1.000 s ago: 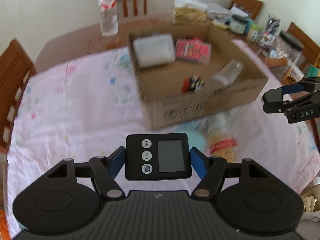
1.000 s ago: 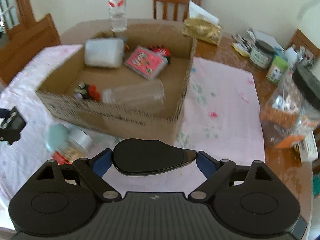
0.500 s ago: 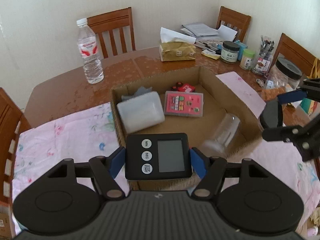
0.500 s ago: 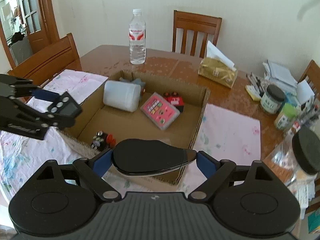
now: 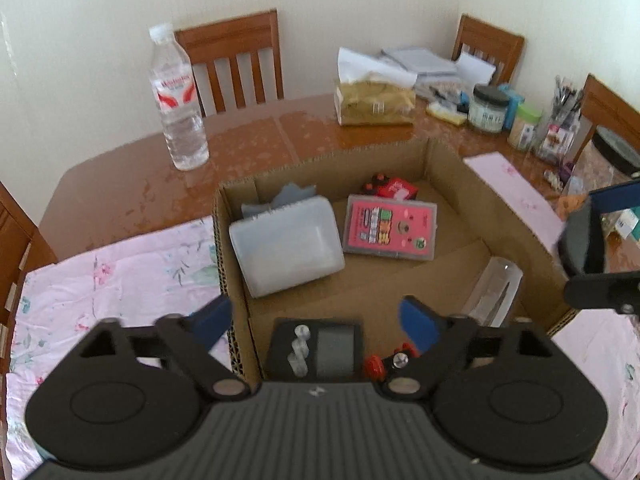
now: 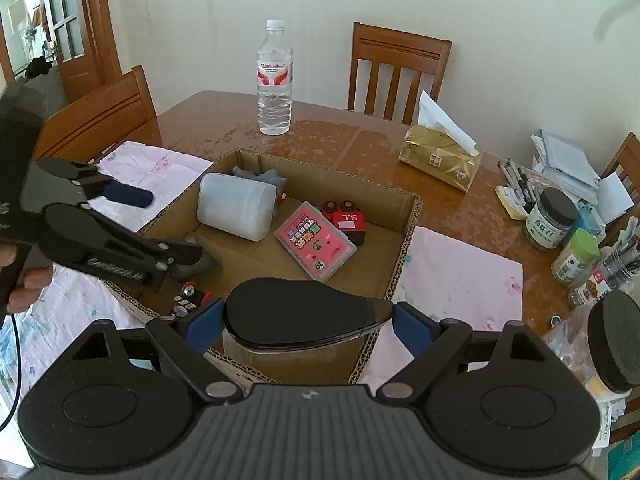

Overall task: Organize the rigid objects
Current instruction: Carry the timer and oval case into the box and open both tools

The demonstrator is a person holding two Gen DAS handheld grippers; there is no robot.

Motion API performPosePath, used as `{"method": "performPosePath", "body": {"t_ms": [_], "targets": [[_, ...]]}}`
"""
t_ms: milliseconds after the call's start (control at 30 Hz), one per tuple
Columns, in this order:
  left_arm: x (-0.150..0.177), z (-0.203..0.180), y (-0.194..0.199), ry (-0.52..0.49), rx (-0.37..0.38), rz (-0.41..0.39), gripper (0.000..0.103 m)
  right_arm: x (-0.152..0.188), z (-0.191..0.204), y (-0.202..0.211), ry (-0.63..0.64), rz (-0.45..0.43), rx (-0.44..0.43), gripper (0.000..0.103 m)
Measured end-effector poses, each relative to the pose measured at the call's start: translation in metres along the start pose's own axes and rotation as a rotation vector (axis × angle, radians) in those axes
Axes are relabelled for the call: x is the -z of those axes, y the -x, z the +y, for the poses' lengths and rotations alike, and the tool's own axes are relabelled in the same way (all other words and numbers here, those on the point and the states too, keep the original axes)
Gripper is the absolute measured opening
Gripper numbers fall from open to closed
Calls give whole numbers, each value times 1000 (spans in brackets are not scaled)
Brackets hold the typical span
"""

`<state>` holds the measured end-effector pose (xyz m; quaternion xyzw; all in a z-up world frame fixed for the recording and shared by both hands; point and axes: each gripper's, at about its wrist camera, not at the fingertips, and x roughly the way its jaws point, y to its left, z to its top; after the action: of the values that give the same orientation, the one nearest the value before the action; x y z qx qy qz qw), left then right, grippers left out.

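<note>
- A brown wooden tabletop (image 6: pixel 328 140) fills the view, with pink flowered cloths (image 6: pixel 456 276) on it and wooden chairs around.
- An open cardboard box (image 5: pixel 452 164) sits in the middle of the tabletop, between the cloths.
- Inside the box, a white plastic tub (image 5: pixel 286 250) lies on its side at the far left; a pink card case (image 5: pixel 390 228) lies flat just beside it, and a red toy car (image 6: pixel 346 220) sits behind the case.
- A clear glass (image 5: pixel 494 296) lies on its side along the box's right wall.
- The left tongs (image 5: pixel 316 316) hang over the box's near edge; their jaws have just been opening and now stand spread. A black timer (image 5: pixel 316 350) lies below between them, clear of both blue pads.
- The right tongs (image 6: pixel 306 322) pinch a black lid (image 6: pixel 304 312) by its ends, over the box's near wall.
- A water bottle (image 6: pixel 275 80) stands beyond the box.
- A gold tissue pack (image 6: pixel 440 160) lies to the right, jars further right.
</note>
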<state>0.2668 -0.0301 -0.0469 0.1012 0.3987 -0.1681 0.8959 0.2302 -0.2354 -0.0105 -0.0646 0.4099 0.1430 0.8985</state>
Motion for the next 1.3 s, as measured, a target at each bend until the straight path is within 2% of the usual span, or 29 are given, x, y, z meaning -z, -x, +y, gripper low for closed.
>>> {"method": "performPosePath", "body": {"t_ms": [167, 367, 500, 700, 1033, 1167, 1300], "targets": [[9, 7, 24, 60, -29, -32, 99, -6, 0, -8, 10, 3, -7, 93], [29, 11, 51, 96, -112, -55, 102, -20, 3, -21, 26, 6, -21, 93], [45, 16, 57, 123, -166, -39, 102, -30, 9, -31, 37, 6, -29, 93], [63, 24, 62, 203, -164, 9, 102, -48, 22, -51, 62, 17, -30, 93], [79, 29, 81, 226, -177, 4, 102, -63, 34, -82, 55, 51, 0, 93], [82, 31, 87, 224, -179, -1, 102, -61, 37, -86, 49, 59, 32, 103], [87, 32, 90, 223, -177, -1, 102, -58, 41, -76, 42, 45, 36, 103]]}}
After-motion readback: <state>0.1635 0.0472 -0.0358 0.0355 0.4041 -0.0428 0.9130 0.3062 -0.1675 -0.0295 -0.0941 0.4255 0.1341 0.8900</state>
